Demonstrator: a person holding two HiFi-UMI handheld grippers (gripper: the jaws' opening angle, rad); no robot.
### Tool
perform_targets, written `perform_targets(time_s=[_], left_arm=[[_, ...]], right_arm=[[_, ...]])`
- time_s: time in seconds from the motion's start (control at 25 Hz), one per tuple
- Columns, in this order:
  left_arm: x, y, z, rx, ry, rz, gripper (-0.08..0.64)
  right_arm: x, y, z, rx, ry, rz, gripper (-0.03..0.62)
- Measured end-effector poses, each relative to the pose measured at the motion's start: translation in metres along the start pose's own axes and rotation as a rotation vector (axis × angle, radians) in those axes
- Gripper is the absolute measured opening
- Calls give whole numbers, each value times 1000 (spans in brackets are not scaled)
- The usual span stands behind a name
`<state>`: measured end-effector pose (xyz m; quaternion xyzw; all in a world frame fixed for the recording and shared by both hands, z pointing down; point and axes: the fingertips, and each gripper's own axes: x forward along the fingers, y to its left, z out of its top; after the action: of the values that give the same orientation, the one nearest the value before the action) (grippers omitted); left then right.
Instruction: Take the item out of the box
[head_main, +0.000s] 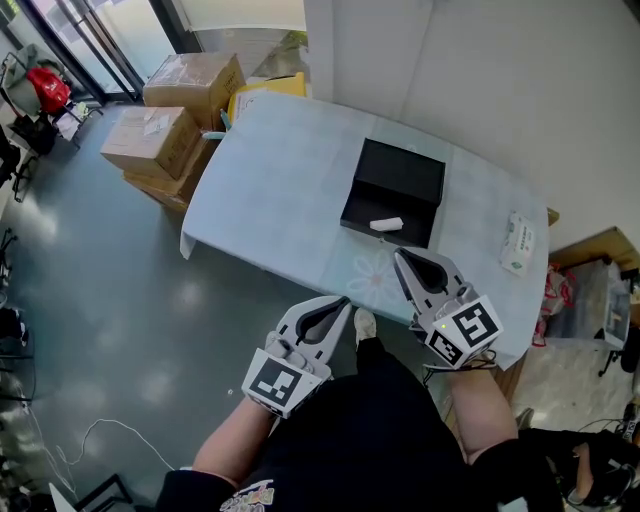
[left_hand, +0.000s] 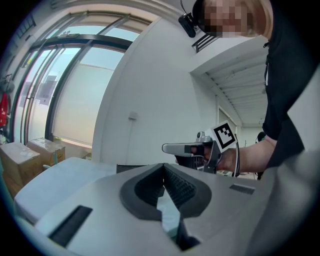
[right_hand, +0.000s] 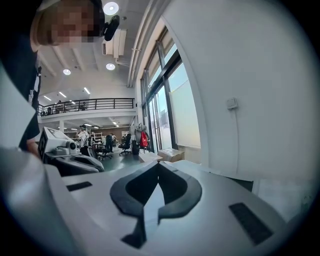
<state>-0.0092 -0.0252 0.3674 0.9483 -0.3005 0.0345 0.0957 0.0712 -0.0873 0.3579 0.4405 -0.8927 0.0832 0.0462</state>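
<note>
A black box (head_main: 395, 185) lies open on the table (head_main: 280, 190), which has a pale blue cloth over it. A small white item (head_main: 386, 224) rests in the near half of the box. My right gripper (head_main: 398, 252) hovers at the table's near edge, just short of the box, shut and empty. My left gripper (head_main: 345, 298) hangs lower and to the left, off the table and over the floor, also shut with nothing in it. The left gripper view shows its jaws (left_hand: 163, 165) closed together, with the right gripper (left_hand: 172, 148) beyond them. In the right gripper view the jaws (right_hand: 158, 164) meet at the tips.
A white and green packet (head_main: 517, 243) lies on the table's right end. Cardboard boxes (head_main: 165, 130) are stacked on the grey floor left of the table, and a yellow object (head_main: 270, 88) stands behind them. A white wall runs behind the table.
</note>
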Motion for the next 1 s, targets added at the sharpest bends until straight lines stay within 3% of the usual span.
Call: perform_targets(time_s=[0.6, 1.0], left_arm=[[73, 10, -5, -33, 26, 3, 8], [110, 27, -15, -78, 42, 23, 9]], right_arm=[[34, -85, -21, -16, 86, 53, 9], [74, -132, -56, -76, 231, 128, 9]])
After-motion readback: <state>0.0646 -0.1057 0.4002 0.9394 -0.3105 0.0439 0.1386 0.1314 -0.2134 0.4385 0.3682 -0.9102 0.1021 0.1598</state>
